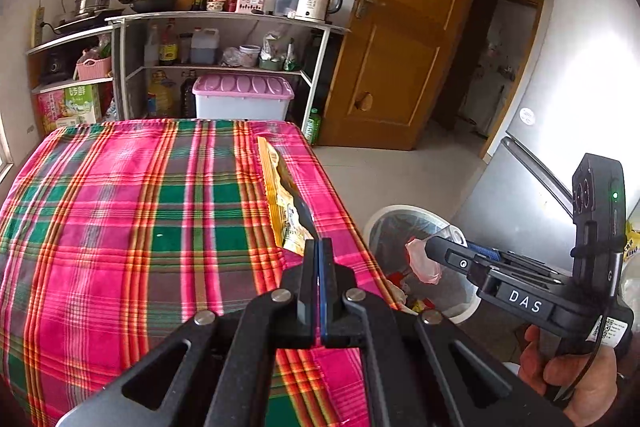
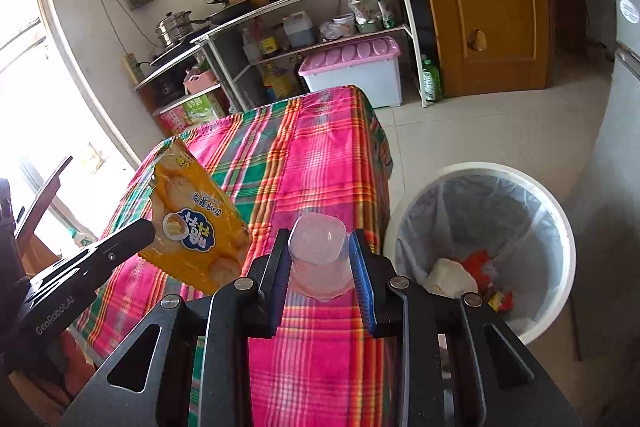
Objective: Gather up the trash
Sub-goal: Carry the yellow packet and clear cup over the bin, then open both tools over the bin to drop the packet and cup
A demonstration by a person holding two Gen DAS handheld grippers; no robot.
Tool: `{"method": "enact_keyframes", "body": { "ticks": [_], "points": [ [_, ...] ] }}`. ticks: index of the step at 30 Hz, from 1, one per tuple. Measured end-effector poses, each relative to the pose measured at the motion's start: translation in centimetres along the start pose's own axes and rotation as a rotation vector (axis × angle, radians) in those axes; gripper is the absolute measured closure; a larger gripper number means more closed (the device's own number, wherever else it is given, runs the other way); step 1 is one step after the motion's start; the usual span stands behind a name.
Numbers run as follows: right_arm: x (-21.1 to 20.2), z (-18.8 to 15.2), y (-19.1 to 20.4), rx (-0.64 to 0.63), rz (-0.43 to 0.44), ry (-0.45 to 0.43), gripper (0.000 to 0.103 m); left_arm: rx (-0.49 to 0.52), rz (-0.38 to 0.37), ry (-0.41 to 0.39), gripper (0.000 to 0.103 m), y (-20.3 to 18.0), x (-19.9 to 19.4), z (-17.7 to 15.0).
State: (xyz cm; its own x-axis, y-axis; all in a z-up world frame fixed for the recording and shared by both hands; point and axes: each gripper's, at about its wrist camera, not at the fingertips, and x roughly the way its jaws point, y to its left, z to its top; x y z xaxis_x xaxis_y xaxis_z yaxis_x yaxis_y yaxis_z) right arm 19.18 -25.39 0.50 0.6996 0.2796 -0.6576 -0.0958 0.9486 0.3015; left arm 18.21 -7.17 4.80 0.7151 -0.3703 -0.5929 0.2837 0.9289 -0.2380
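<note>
Grippers both carry trash at this moment. The left gripper [image 1: 319, 247] has its two black fingers pressed together on the lower edge of a flat yellow-orange snack wrapper [image 1: 285, 205], which stands up edge-on from the pinch in that hand's own view; seen from the right wrist, the same wrapper [image 2: 192, 223] hangs in the air above the near left part of the pink, green and orange plaid tablecloth [image 2: 320, 163]. The right gripper [image 2: 320, 251] squeezes a soft, translucent pink plastic cup [image 2: 318, 255] between its blue-lined fingers, the cup bulging upward out of the grip. From the left wrist that gripper [image 1: 436, 251] appears out past the cloth's right edge, its pink load [image 1: 424, 261] already over the mouth of the round white bin with a clear plastic liner [image 1: 400, 217]. The bin [image 2: 560, 227] stands on the pale floor just beside the table's right edge and holds a few red, yellow and white scraps at the bottom. Judging by this, the step in hand is the carry to the bin. The next move calls for spreading the right fingers once the cup is squarely above the liner, then swinging the wrapper rightward off the cloth and over the same opening before letting go.
</note>
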Motion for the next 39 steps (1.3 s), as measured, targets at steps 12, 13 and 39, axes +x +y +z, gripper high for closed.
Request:
{"method": "enact_keyframes", "body": {
  "ticks": [12, 13, 39],
  "points": [
    [-0.5, -0.4, -7.1, 0.117, -0.078, -0.009, 0.073, 0.090, -0.111, 0.044, 0.103, -6.4, 4.9, 1.8],
    [-0.5, -0.5, -7.7, 0.126, -0.083, -0.009, 0.073, 0.095, -0.117, 0.050, 0.103, -7.0, 5.3, 1.8],
    [4.0, -2.1, -16.0, 0.238, -0.182, 0.080, 0.071, 0.148, -0.168, 0.232, 0.102, -11.7, 17.2, -0.8]
  ]
}}
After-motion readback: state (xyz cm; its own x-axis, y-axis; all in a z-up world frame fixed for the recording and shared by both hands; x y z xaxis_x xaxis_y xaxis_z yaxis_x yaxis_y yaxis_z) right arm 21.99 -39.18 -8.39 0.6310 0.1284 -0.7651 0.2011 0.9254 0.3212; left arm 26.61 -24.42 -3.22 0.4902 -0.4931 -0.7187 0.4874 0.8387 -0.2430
